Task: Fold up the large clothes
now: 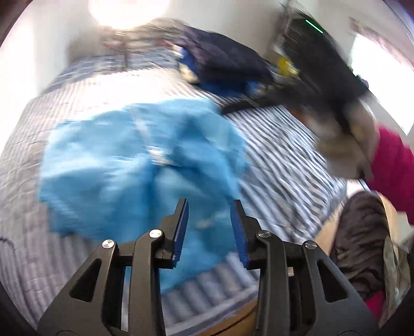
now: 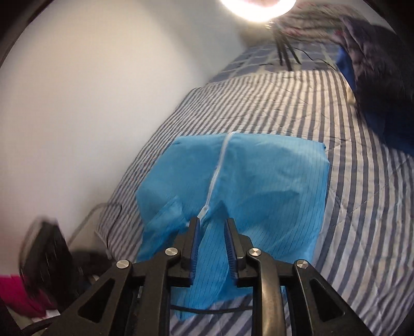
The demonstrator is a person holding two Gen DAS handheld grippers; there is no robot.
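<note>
While both wrist views pointed down at the bed (image 2: 349, 160), the blue garment (image 2: 233, 186) lay spread on its striped blue-and-white cover, close to the near edge, with a white zipper (image 2: 216, 178) running down its middle. The left tool (image 1: 209, 206) stood parted above the garment's near portion; its blue pads (image 1: 181, 227) pressed on nothing, so it was released. The right tool (image 2: 211, 224) also stood parted, narrower, just over the lower end of the zipper; cloth showed in the gap between the pads, but no pinch on it could be seen. The left view was heavily blurred. A dark bundle of clothing (image 1: 227, 64) sat at the far side of the bed. A bright round lamp (image 2: 258, 7) on a dark tripod (image 2: 286, 54) stood at the far end. A pink sleeve (image 1: 393, 168) showed at the right of the left view.
</note>
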